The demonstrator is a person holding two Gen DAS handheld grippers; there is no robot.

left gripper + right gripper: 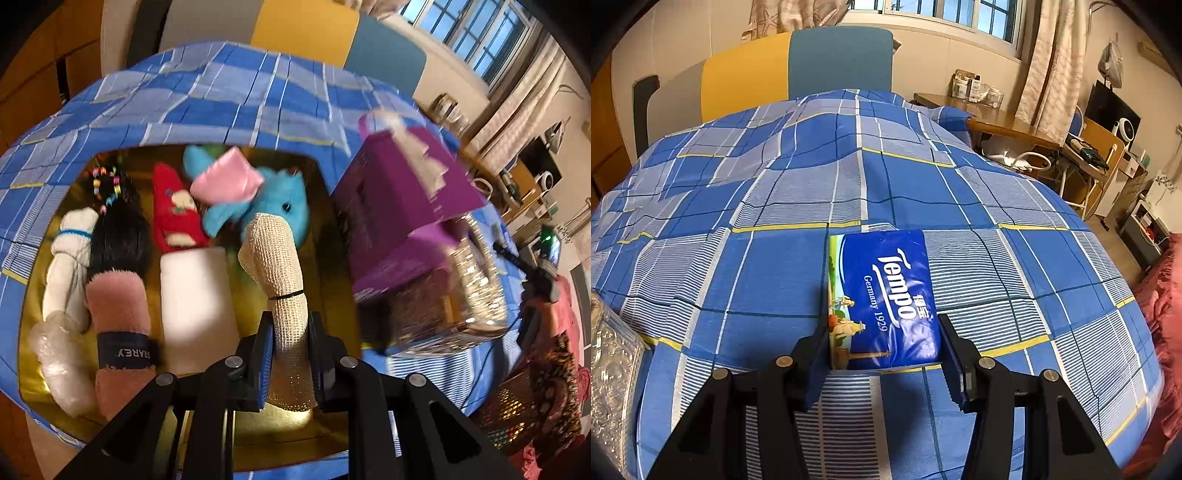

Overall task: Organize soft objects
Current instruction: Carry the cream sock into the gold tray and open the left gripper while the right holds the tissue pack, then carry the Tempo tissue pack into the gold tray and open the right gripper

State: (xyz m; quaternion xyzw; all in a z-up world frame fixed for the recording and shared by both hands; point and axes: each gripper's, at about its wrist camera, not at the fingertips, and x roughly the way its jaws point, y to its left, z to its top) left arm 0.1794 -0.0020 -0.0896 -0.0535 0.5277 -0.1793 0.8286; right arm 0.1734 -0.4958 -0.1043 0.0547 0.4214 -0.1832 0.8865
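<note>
1. Nearest the left wrist camera, the left gripper (pixel 290 343) is clamped on a beige mesh roll (pixel 280 273); both fingers press its lower half, just below a thin black band around it.
2. Nearest the right wrist camera, the right gripper (pixel 882 354) has its fingers on either side of a blue tissue pack (pixel 886 299). Both appear to touch the pack's sides, so it looks gripped, though the contact is hard to confirm.
3. The surface is a blue checked bedsheet (pixel 775 258) with white stripes and yellow lines. Behind it are yellow and teal panels, a window with curtains, and a wooden desk (pixel 1008 122) with clutter.
4. A gold tray (pixel 325 206) lies on the sheet and holds the soft things in a row: a white knotted sock (pixel 70 266), a black furry item (pixel 118 229) with coloured beads, a pink plush roll (pixel 120 325) with a navy label, a white block (pixel 195 306), a red sock (pixel 177 210), and a blue plush toy (pixel 280 206) with a pink pouch (pixel 229 177) on it.
5. Right of the tray stands a purple box (pixel 402 199), blurred, beside a shiny silver box (pixel 476 280).
6. The mesh roll hangs over the tray's near right part, tilted toward the blue toy.
</note>
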